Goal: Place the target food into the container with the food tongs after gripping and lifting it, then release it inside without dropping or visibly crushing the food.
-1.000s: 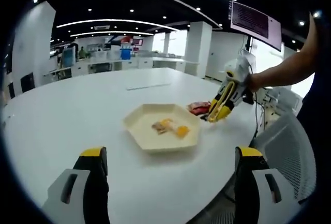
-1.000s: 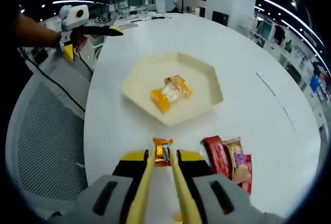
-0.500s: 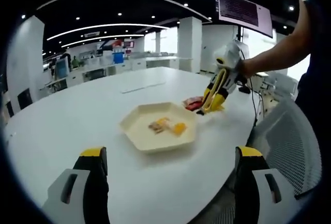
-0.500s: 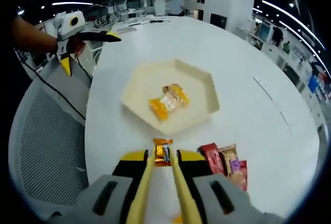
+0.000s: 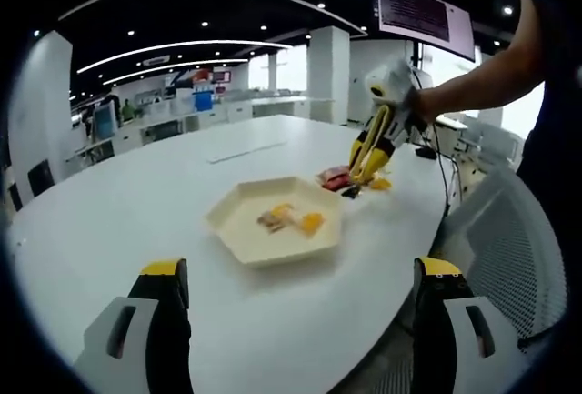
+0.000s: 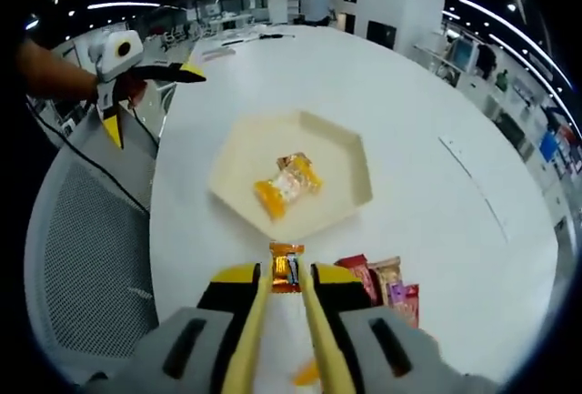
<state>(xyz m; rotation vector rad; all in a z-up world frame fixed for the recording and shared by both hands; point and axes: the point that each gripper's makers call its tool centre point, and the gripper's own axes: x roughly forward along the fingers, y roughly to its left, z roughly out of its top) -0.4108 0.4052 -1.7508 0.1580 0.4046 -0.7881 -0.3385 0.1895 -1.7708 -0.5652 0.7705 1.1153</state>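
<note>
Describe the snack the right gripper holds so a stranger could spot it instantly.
On the white table, short of the cream hexagonal tray, find the right gripper. Its jaws pinch a small orange-wrapped snack with a dark centre, lifted, unlike the red packets lying flat beside.

White table (image 6: 427,94) — tray (image 6: 350,162), snack packets (image 6: 386,285)

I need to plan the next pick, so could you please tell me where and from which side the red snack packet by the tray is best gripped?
Grip the red snack packet across its narrow width, coming straight down from above. It lies flat on the table, and another packet lies close along one long side, so a sideways approach would probably nudge that one. The right gripper is shut on a small wrapped snack.
</note>
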